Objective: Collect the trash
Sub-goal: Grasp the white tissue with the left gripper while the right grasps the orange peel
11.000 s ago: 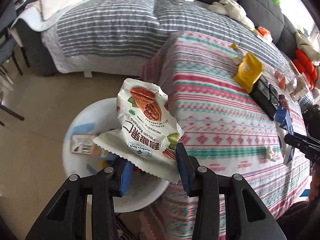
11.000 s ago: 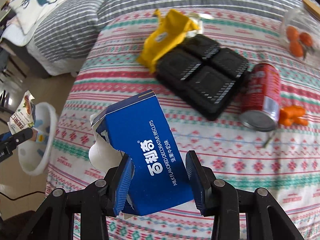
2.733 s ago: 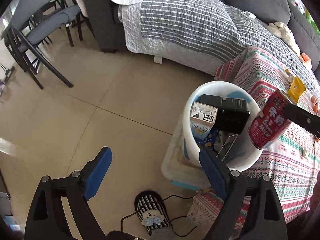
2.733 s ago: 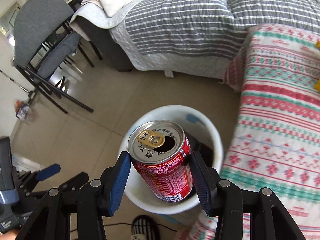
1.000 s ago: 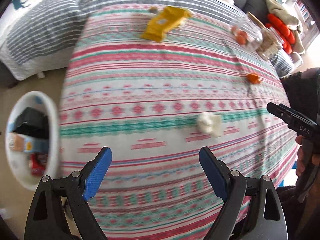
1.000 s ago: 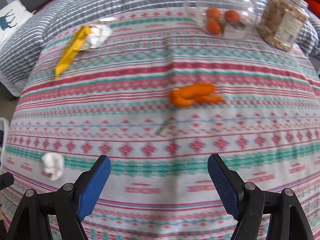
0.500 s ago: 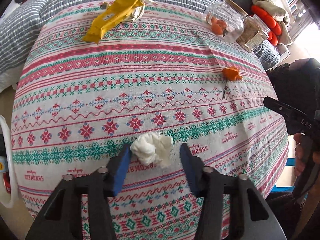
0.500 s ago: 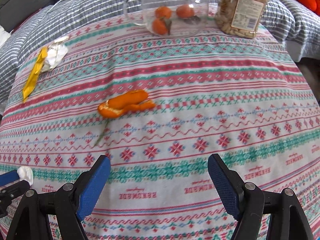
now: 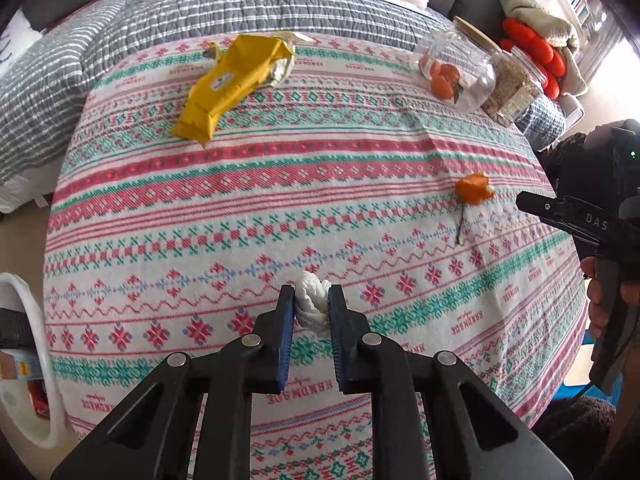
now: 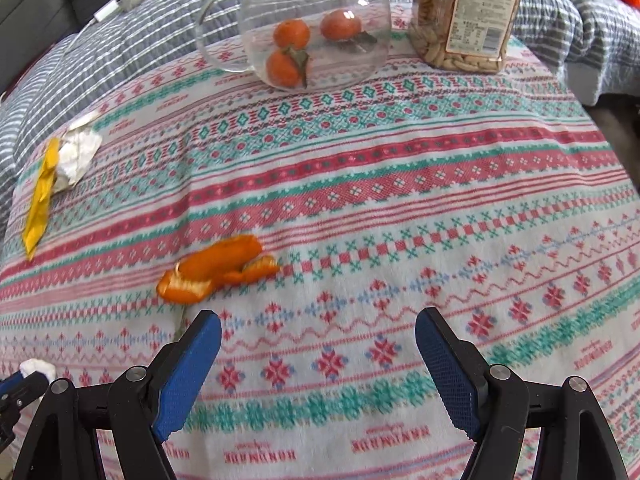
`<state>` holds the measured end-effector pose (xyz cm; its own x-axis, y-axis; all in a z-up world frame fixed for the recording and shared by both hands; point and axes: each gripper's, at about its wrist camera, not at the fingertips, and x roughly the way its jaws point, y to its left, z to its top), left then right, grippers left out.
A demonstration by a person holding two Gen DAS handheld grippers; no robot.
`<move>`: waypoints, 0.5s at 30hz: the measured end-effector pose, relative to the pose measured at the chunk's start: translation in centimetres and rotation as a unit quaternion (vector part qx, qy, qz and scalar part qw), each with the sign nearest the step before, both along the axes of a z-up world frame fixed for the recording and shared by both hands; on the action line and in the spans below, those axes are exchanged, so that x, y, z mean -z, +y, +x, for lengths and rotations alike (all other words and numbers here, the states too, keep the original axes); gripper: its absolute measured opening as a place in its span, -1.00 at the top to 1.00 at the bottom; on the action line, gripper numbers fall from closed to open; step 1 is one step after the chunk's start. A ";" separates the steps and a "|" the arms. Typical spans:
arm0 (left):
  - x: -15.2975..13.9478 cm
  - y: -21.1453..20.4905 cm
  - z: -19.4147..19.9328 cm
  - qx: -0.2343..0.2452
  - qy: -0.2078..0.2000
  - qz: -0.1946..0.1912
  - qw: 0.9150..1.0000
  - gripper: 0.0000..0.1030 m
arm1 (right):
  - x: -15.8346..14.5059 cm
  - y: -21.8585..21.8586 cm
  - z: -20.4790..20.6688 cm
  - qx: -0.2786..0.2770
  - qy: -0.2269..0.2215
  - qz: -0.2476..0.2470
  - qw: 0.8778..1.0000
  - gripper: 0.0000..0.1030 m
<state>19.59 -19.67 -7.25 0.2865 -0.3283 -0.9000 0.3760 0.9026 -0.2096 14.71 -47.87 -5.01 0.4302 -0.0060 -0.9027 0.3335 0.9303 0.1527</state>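
While the left hand-held gripper (image 9: pixel 312 307) pinches what looks like crumpled tissue (image 9: pixel 311 305), the right hand-held gripper (image 10: pixel 318 354) gapes beside orange peel (image 10: pixel 216 269).

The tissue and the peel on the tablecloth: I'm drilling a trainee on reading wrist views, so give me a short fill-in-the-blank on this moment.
1. The left gripper is shut on the crumpled white ____.
2. The right gripper has its fingers ____ and holds nothing.
3. The orange peel lies on the tablecloth, ahead and to the ____ of the right gripper in its own view.
4. The glass jar holds ____ tangerines.

Missing words: tissue; open; left; three
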 end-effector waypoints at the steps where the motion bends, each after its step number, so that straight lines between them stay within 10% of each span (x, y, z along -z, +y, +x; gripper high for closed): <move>1: 0.0 0.2 0.2 -0.002 0.000 0.000 1.000 0.65 | 0.3 0.0 0.5 0.004 0.002 0.008 1.000 -0.62; 15: -0.1 3.5 2.3 -0.026 0.002 0.008 1.000 0.65 | 3.1 3.0 5.8 0.008 0.029 0.054 0.998 -0.59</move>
<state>21.91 -16.21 -7.13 0.2991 -0.2986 -0.9063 0.3284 0.9240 -0.1960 20.48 -44.92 -8.14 0.3770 0.0865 -0.9222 0.3601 0.9036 0.2319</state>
